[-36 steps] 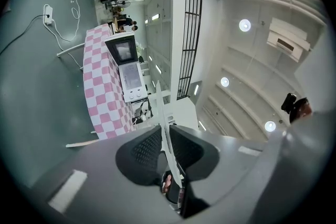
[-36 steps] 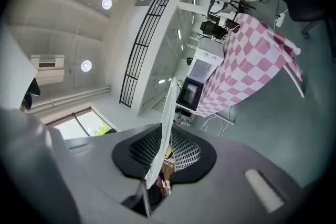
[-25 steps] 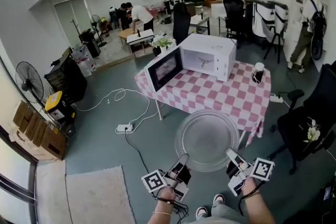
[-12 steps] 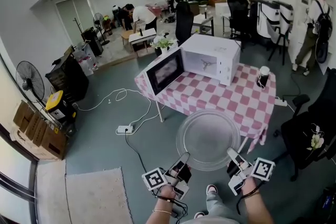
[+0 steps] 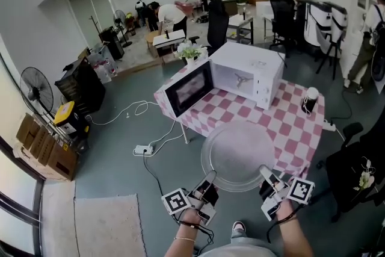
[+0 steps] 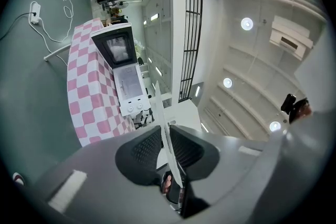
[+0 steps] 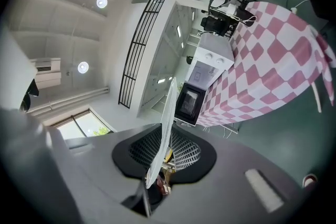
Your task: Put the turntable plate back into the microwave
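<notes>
The round clear glass turntable plate is carried flat in front of me, over the near edge of the table. My left gripper is shut on its near left rim and my right gripper is shut on its near right rim. In the left gripper view the plate shows edge-on between the dark pads of the left gripper. In the right gripper view the plate is likewise pinched by the right gripper. The white microwave stands on the table with its door swung open to the left.
The table wears a pink-and-white checked cloth. A dark cup stands at its right and a flower pot behind the microwave door. A power strip with cables lies on the floor at left. A black chair stands at right.
Both grippers and the plate have moved forward toward the table. The microwave and table now look nearer, and the plate overlaps the table's near edge.
</notes>
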Motion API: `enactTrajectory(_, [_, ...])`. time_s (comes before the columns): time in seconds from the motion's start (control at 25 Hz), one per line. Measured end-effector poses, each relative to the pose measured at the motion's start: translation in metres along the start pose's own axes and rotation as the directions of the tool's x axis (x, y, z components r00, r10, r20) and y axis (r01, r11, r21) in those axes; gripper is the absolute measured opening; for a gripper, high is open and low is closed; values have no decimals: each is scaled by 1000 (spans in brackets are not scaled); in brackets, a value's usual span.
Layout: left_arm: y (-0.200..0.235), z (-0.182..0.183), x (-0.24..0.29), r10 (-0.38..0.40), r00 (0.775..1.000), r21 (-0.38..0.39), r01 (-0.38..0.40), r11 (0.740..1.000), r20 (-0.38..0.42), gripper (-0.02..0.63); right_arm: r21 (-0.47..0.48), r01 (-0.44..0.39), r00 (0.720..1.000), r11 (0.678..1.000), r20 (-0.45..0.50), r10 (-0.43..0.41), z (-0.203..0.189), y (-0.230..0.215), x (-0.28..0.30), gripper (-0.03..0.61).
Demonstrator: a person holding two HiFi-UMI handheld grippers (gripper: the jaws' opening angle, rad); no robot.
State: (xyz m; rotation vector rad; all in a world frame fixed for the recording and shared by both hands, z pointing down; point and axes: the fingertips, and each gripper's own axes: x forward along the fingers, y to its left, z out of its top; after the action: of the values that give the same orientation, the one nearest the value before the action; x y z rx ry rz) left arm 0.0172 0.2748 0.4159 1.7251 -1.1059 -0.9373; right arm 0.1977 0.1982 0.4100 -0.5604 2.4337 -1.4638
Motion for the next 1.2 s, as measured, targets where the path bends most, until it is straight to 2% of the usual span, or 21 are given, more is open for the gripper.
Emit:
enactTrajectory(0.24, [14,17,43,16,999,-13,-16,1000,28,52,3,7,1000,1000,-29,-7,39,-23,30,58])
enactTrajectory(0.36, [21,24,61,23,999,-29,-21,999,45,52,1,-31,999,1000,-42,31,55,-28,47,58])
enactTrajectory(0.6, [33,33,89,53,997,-20,-52,998,50,52,7,-46,998,999,-52,46,80,-45,65,58])
enactTrajectory(0.76, [36,40,99,55,998,-35,-54,998,43,52,55,-3,999,998,-52,6,81,-61,71,58])
enactTrajectory(0.96, [50,53,116,61,998,-44,-60,997,27,51,70,38,998,997,-46,-35,89,-77,85,58])
enactTrajectory(1.2, [73,86,151,30,1000,-78,-30,997,3,49,66,43,999,997,-11,-42,110,-86,124,58])
